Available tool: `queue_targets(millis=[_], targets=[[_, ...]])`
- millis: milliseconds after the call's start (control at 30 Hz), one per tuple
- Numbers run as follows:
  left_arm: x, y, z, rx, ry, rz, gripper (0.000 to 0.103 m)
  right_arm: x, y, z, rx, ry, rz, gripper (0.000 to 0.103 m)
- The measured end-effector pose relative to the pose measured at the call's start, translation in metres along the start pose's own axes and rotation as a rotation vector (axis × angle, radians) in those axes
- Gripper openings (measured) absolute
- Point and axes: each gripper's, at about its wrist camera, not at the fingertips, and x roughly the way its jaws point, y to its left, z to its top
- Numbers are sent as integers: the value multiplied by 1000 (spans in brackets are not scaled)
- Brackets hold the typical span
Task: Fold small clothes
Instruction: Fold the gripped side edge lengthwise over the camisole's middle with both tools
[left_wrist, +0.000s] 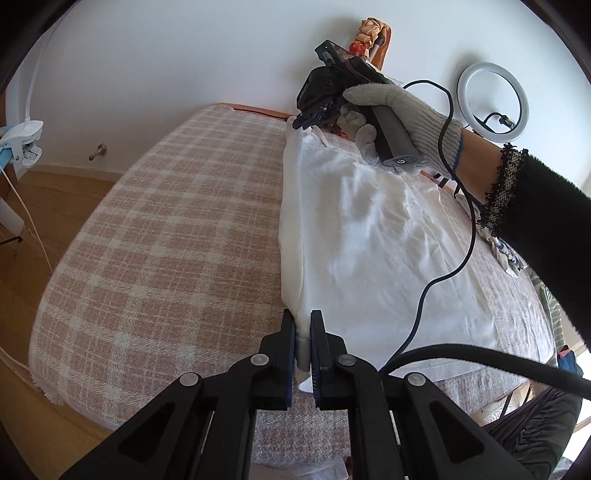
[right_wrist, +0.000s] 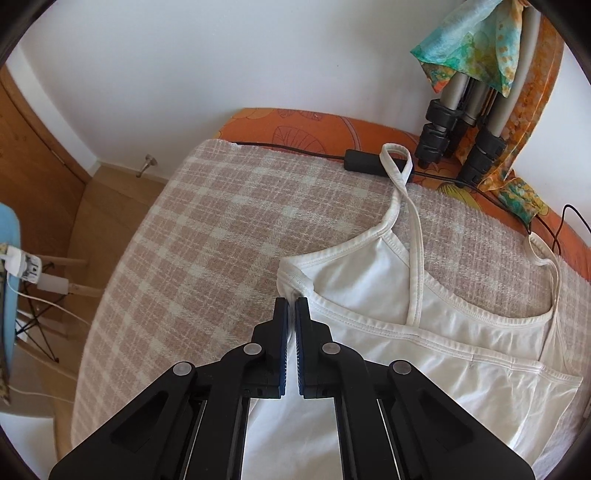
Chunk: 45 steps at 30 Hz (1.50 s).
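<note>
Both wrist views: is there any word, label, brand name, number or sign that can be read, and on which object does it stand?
No readable words, brand names or numbers in either view.
Power symbol, a sign and not text: on the end of the right gripper's grey handle, held by the gloved hand.
White camisole: no tag or print visible.
Black adapter box on the cable: no marking can be made out.

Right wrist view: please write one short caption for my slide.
Right hand-held gripper pinches the side edge of a white camisole on a checked blanket.
</note>
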Motion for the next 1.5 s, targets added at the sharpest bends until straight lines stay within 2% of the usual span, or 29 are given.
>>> queue_targets(millis=[200,400,667,800,933,967,1067,1167,1267,1333,1500], targets=[[2,-34,0,87,8,-51,4,-31,-29,-12,46,-53,13,3],[17,-61,-4,142,51,-92,4,-45,-70,-25,90,-76,-22,3],[34,-95,-13,228,102,-115,4,-33,-105,-42,143,-65,-57,3],[40,-98,-17,226,124,-116,4,-22,-111,-44,151,-45,-61,3],[49,-101,-17,204,154,-148,4,-18,-113,-44,149,-42,-59,3],[51,-102,-18,200,161,-153,5,-18,-113,-43,146,-42,-59,3],[57,-109,-19,215,164,-153,22,-17,-112,-43,137,-43,-55,3],[55,-115,-22,230,172,-165,23,-17,-112,-42,128,-36,-49,3],[49,-117,-23,238,169,-175,23,-23,-114,-43,120,-43,-80,14],[41,-116,-25,248,154,-168,23,-33,-118,-44,134,-62,-65,27],[22,-110,-27,259,103,-115,23,-74,-128,-55,142,-149,-24,28]])
